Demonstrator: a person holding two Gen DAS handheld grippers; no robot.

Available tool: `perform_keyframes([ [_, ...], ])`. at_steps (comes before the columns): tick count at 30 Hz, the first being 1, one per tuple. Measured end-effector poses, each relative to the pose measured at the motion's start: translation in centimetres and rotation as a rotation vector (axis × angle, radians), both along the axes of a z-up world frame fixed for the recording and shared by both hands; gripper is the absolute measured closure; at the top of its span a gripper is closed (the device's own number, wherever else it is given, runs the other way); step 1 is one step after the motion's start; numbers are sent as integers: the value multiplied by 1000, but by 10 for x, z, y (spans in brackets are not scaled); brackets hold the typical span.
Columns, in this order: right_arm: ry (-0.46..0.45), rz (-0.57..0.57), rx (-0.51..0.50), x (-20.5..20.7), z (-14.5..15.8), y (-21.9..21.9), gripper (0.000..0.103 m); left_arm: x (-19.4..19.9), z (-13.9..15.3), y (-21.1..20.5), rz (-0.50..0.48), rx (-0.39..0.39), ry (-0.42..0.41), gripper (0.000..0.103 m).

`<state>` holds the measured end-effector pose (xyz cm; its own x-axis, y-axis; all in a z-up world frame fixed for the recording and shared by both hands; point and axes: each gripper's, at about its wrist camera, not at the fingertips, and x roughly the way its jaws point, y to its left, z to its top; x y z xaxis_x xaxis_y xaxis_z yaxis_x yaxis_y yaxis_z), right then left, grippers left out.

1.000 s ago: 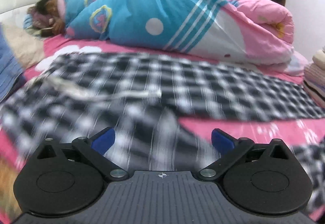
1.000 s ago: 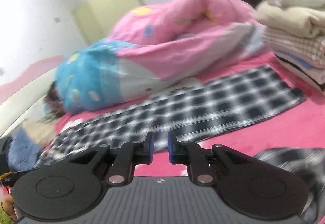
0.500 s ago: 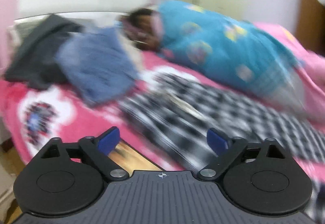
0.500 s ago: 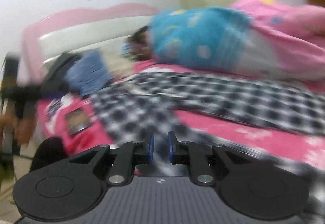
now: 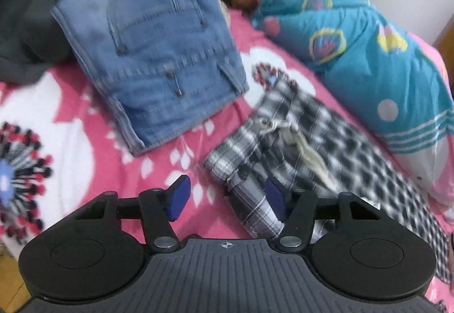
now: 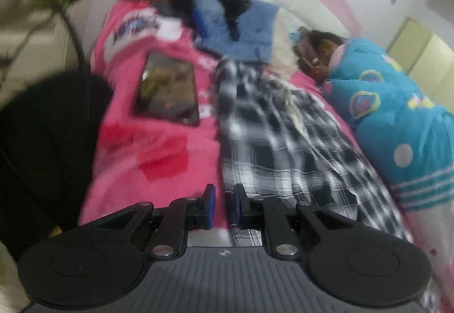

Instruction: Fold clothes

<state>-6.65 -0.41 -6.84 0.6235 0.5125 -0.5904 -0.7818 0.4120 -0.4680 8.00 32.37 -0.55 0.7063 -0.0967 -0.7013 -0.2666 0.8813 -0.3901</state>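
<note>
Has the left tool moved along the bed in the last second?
Yes. The left tool has swung toward the head of the bed: the folded jeans, barely seen before, now fill its view, and it sits open at the checked trousers' waistband.

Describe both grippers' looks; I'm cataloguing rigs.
Each hand-held gripper, left and right, has a ribbed dark grey body with a small crosshair mark, two round black discs, black linkage arms on silver pivot screws, and blue pads. No cables or sleeves are visible on either.
</note>
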Motion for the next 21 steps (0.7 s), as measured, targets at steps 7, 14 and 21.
perform_keyframes([
  [7,328,-211,347,63,33,-32,103,8,-14,0,-55,-38,21,53],
  [14,852,-435,758,136,20,-92,103,17,-20,-2,-83,-56,27,55],
  [21,856,-378,754,130,20,-89,103,27,-29,-2,-63,-71,61,90],
])
